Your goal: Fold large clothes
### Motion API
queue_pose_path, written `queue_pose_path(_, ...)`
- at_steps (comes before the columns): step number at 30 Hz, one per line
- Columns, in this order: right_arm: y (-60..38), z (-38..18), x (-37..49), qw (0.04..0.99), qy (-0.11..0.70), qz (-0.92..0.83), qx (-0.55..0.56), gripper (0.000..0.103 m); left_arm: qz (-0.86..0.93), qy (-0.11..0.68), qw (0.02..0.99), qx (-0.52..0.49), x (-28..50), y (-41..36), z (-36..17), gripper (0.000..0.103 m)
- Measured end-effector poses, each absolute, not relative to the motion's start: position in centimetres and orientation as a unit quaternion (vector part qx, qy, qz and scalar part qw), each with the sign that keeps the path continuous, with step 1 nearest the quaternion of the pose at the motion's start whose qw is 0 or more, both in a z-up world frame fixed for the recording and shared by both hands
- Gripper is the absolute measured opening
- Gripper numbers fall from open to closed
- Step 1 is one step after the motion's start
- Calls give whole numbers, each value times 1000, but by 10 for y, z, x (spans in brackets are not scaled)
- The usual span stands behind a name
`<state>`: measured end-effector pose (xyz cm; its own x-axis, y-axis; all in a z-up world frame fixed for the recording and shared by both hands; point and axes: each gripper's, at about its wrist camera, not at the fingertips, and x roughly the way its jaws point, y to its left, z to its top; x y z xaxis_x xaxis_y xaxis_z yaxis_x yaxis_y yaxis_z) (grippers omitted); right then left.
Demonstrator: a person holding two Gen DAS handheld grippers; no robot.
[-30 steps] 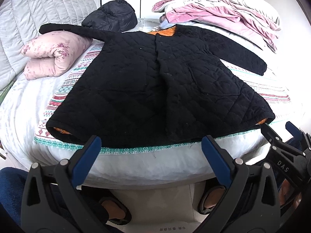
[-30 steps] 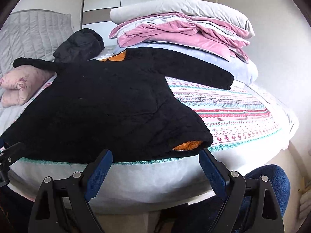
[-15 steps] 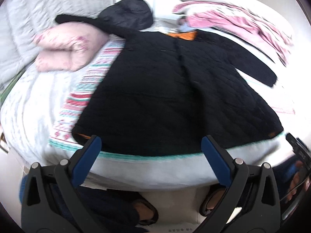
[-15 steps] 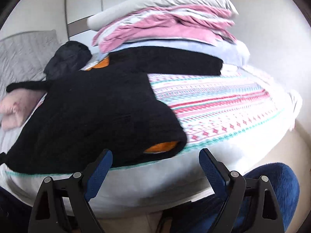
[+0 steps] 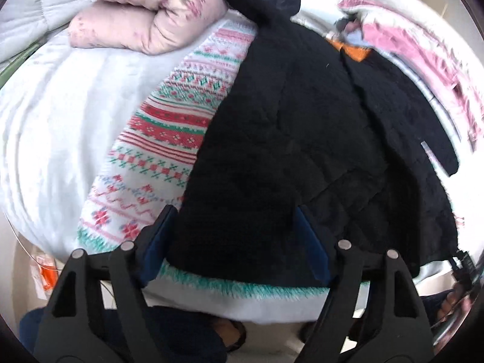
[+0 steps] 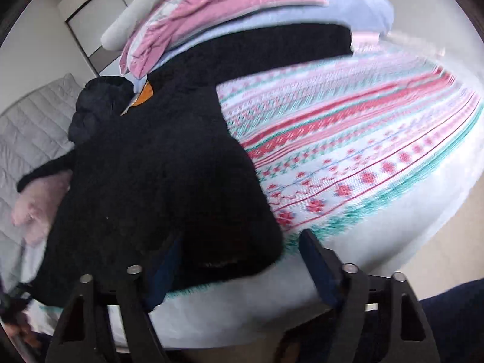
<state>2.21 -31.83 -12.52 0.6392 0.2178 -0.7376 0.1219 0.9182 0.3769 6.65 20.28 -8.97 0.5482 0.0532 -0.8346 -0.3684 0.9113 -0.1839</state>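
Note:
A large black quilted coat (image 5: pixel 302 139) with orange lining lies spread flat on the bed, sleeves out; it also shows in the right wrist view (image 6: pixel 157 181). My left gripper (image 5: pixel 234 214) is open, its blue pads on either side of the coat's bottom left corner at the hem. My right gripper (image 6: pixel 242 242) is open, its pads straddling the coat's bottom right corner. Neither has closed on the fabric.
A patterned red, green and white blanket (image 5: pixel 157 139) covers the bed under the coat, also seen in the right wrist view (image 6: pixel 363 157). A folded pink quilt (image 5: pixel 145 18) lies at the left. Piled pink and white bedding (image 6: pixel 230 9) and a dark puffer jacket (image 6: pixel 99 106) lie beyond.
Both grippers have moved forward and down from off the bed's front edge to the coat's two bottom corners. The coat has not moved.

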Motion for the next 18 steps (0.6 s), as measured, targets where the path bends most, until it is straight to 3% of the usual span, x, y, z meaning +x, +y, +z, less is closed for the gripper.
queue_pose_path(1,-317,-128,25,879,429,32,206,44,126,462,863,-160,70,201,-94,68)
queue_pose_path(2,-315,-128,27,880,428,31,203,37,126,465,862,-156,73,201,-97,65)
queue_pose_path(3,-314,-127,27,884,422,34,199,23,122,465,862,-159,73,201,-99,55)
queue_pose_path(6,-317,-113,23,896,396,40,196,15,94,448,873,-169,70,197,-94,14)
queue_pose_path(15,-331,-44,7,933,323,-16,158,13,53,390,901,-184,25,161,-38,12)
queue_pose_path(18,-336,-54,13,922,354,-9,157,14,60,414,895,-154,27,152,-48,14)
